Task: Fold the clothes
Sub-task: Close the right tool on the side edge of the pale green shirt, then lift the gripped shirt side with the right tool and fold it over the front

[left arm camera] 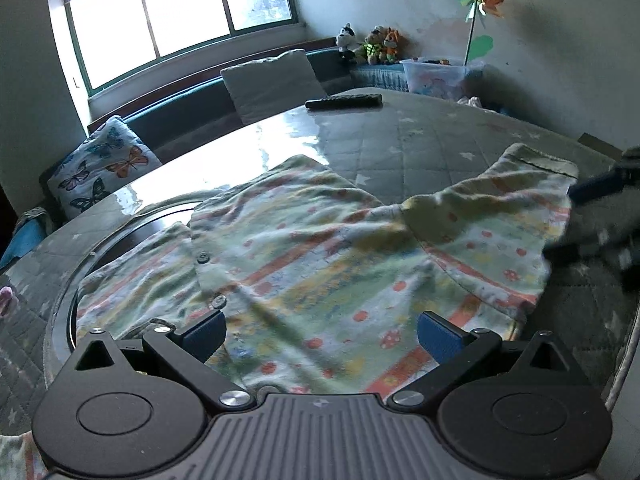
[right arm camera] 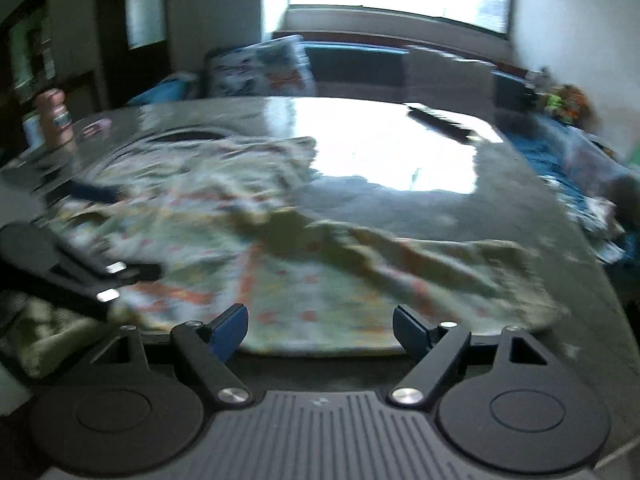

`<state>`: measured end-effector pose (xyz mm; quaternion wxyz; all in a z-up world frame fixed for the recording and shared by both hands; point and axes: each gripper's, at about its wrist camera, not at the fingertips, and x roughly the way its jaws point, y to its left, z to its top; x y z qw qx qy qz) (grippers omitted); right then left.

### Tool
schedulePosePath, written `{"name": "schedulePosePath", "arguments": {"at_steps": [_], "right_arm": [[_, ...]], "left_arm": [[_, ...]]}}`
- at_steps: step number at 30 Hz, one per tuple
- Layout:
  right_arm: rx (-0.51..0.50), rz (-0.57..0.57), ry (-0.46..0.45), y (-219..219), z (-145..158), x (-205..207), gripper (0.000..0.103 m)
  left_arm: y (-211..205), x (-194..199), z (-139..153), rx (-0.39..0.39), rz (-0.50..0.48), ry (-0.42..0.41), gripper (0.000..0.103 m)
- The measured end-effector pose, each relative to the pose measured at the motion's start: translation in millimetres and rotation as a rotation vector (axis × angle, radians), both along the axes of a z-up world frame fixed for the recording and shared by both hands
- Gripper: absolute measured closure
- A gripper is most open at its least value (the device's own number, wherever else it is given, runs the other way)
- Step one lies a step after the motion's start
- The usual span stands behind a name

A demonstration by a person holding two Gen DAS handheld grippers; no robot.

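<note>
Glossy quilted tabletop [left arm camera: 420,144] bearing a spread printed shirt [left arm camera: 320,248], a remote [left arm camera: 344,101] at the far edge.

Garment [left arm camera: 312,248] on table [left arm camera: 440,140]; remote [left arm camera: 344,101] behind.

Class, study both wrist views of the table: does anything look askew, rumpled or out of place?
Yes. The patterned shirt lies wrinkled rather than flat, and its right sleeve is bunched and ridged. A remote control sits at the table's far edge, unrelated to folding. Both the left gripper and right gripper are open, holding nothing.
</note>
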<state>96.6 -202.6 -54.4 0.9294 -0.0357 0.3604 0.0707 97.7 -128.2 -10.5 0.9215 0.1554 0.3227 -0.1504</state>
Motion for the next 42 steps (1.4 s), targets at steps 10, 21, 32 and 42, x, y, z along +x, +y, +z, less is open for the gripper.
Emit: {"name": "schedulePosePath", "arguments": {"at_steps": [10,21,32,42], "right_arm": [[-0.005,-0.325,-0.035,-84.2,-16.3,19.8,0.032],[0.078,-0.463,-0.025,-120.7,-32.6,25.9,0.054],[0.167,-0.466,-0.065,-119.0,-25.6,25.0,0.096],[0.242,-0.379,-0.21,-103.4,29.4,11.1,0.098]], "left_arm": [[-4.7,3.5,8.3,-0.003,0.002,-0.004,0.0],[-25.3,11.0,10.2,0.015,-0.01,0.029,0.0],[-36.4,13.7,0.6,0.031,-0.025,0.064,0.0],[-41.6,10.7,-4.2,0.02,-0.049,0.075,0.0]]}}
